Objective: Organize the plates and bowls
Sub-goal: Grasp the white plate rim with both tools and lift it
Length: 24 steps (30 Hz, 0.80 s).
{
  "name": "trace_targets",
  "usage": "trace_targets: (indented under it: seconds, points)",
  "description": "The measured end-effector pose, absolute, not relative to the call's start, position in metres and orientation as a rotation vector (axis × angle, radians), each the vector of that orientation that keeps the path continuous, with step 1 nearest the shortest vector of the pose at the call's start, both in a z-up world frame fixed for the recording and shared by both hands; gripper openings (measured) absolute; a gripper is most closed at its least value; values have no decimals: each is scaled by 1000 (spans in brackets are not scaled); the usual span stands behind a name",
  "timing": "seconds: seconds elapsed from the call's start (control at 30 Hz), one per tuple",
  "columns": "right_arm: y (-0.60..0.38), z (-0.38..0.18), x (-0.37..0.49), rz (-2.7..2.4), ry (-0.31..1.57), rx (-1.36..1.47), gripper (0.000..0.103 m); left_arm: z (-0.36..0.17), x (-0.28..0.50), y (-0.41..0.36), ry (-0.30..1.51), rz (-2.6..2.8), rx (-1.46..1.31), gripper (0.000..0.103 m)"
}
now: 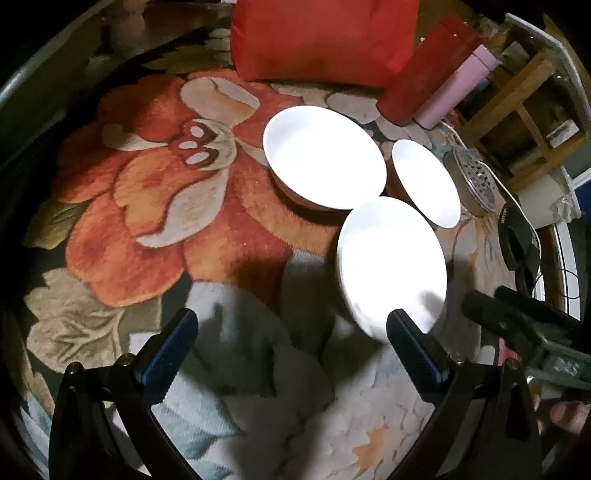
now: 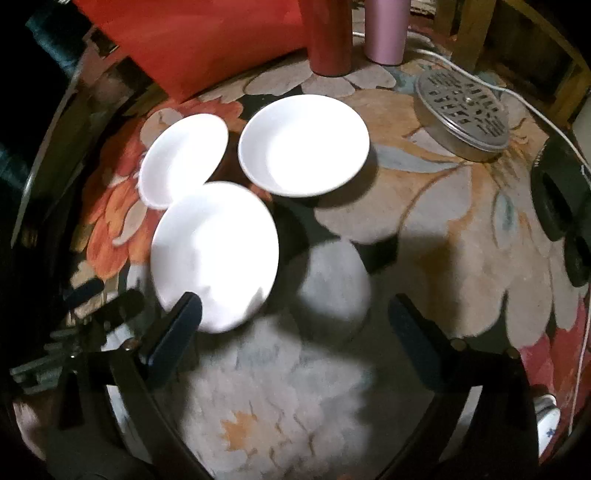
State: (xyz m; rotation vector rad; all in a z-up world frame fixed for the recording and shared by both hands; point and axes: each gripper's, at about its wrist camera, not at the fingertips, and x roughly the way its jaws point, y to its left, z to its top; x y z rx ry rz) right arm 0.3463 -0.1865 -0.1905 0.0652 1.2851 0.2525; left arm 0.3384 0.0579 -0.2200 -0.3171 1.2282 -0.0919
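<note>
Three white dishes sit close together on a flowered cloth. The nearest white dish [image 1: 391,262] [image 2: 214,254] lies in front. Behind it stand a wide white bowl [image 1: 321,158] [image 2: 184,158] with a dark outside and a smaller white bowl [image 1: 424,181] [image 2: 303,144]. My left gripper [image 1: 291,343] is open over bare cloth, and its right finger [image 1: 413,350] overlaps the nearest dish's near rim. My right gripper [image 2: 295,332] is open too, with its left finger [image 2: 177,328] at that same rim. Neither holds anything.
A red cushion [image 1: 321,37], a red cylinder [image 2: 328,37] and a pink cylinder [image 2: 386,29] stand at the back. A perforated metal tin [image 2: 461,114] and a white cable [image 2: 532,107] lie to the right, near black objects [image 2: 557,199] and a wooden frame [image 1: 524,96].
</note>
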Motion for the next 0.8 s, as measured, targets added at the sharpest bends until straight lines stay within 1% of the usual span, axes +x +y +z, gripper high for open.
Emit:
trace_targets:
  seconds: [0.03,0.07,0.1,0.13,0.2,0.27,0.3,0.33,0.37,0.4,0.43,0.47,0.5,0.57,0.7,0.8]
  points:
    - [-186,-195,352,250,1290,78,88,-222,342,57,1234,-91,-321,102]
    - [-185,-199,356,249,1296,89,82,-223,346,56,1236,-90,-326,101]
    - [-183,-204,361,249,1304,109,76,-225,349,55,1237,-91,-329,98]
    - [-182,-209,364,248,1313,126,73,-226,351,53,1239,-95,-336,96]
    - [-181,-220,369,256,1339,177,64,-231,359,49,1254,-102,-353,86]
    - [-179,-230,371,264,1362,213,58,-235,365,45,1267,-110,-366,83]
    - [-178,-233,371,267,1372,219,54,-236,366,42,1266,-113,-362,79]
    - [-176,-237,372,271,1380,226,52,-238,368,38,1265,-118,-354,74]
    - [-175,-240,372,283,1387,238,44,-240,371,34,1274,-123,-351,61]
    - [-172,-242,372,297,1388,247,37,-243,373,31,1284,-128,-348,50]
    - [-170,-244,372,302,1388,247,34,-246,375,26,1294,-140,-340,47]
    - [-168,-245,373,313,1390,248,24,-249,376,22,1304,-150,-330,37]
    - [-165,-247,373,330,1392,246,17,-252,378,18,1313,-159,-324,24]
    - [-160,-246,372,336,1374,223,16,-253,379,13,1317,-168,-317,16]
    - [-162,-242,369,369,1360,208,13,-250,376,15,1297,-172,-299,16]
    - [-166,-235,364,370,1350,202,13,-247,368,13,1286,-188,-283,15]
